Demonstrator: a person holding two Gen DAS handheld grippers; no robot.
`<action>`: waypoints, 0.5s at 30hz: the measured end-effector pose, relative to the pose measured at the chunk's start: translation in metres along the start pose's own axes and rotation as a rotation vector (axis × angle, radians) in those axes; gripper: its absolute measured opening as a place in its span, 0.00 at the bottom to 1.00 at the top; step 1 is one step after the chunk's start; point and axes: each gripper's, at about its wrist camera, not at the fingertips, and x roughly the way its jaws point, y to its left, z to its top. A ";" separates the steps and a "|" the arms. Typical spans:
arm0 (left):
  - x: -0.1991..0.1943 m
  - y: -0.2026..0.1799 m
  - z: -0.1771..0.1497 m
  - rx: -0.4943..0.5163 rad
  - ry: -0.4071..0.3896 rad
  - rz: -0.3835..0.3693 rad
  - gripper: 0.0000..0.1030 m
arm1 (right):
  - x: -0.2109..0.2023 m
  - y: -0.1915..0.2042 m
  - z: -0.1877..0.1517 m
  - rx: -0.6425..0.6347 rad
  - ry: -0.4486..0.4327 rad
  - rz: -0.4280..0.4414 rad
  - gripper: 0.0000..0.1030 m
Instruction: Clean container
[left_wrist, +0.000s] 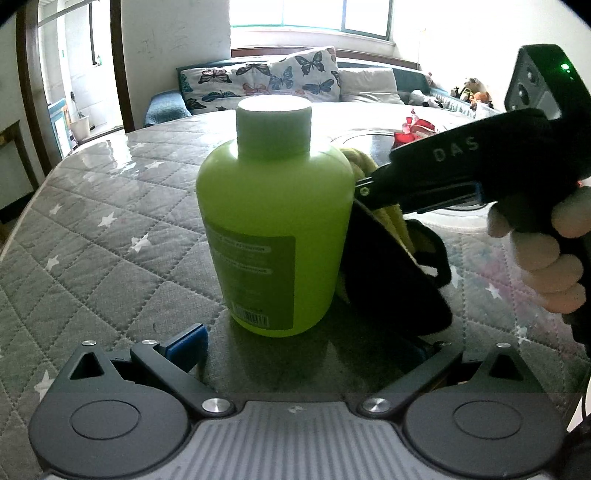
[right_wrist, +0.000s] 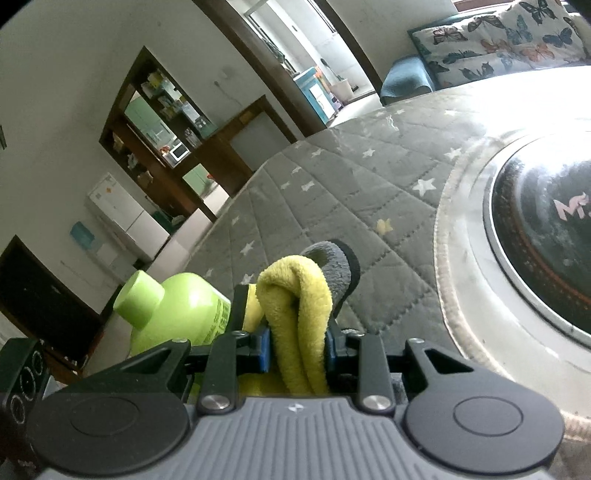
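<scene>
Your right gripper (right_wrist: 297, 350) clenches a yellow cloth (right_wrist: 295, 295) against the green bottle's (left_wrist: 273, 236) right side. Your left gripper (left_wrist: 295, 347) stands released around the upright bottle on the quilted bench (left_wrist: 110, 240).

The green bottle (left_wrist: 273, 229) hides most of the yellow cloth (left_wrist: 360, 162), and its label print is too blurred to read

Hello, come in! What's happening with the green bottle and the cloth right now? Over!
Right hand-held gripper shut on yellow cloth. Left hand-held gripper open, empty. Green bottle upright, cloth against its side. Nothing blocking.
</scene>
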 end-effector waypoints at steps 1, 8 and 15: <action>0.000 0.000 0.000 0.001 0.000 0.000 1.00 | -0.001 0.000 -0.001 0.000 0.000 0.000 0.27; 0.001 -0.003 0.000 -0.001 -0.001 0.001 1.00 | -0.016 0.006 -0.001 0.001 -0.032 0.018 0.27; 0.000 -0.004 0.000 0.002 -0.002 0.003 1.00 | -0.030 0.021 0.017 -0.023 -0.097 0.058 0.27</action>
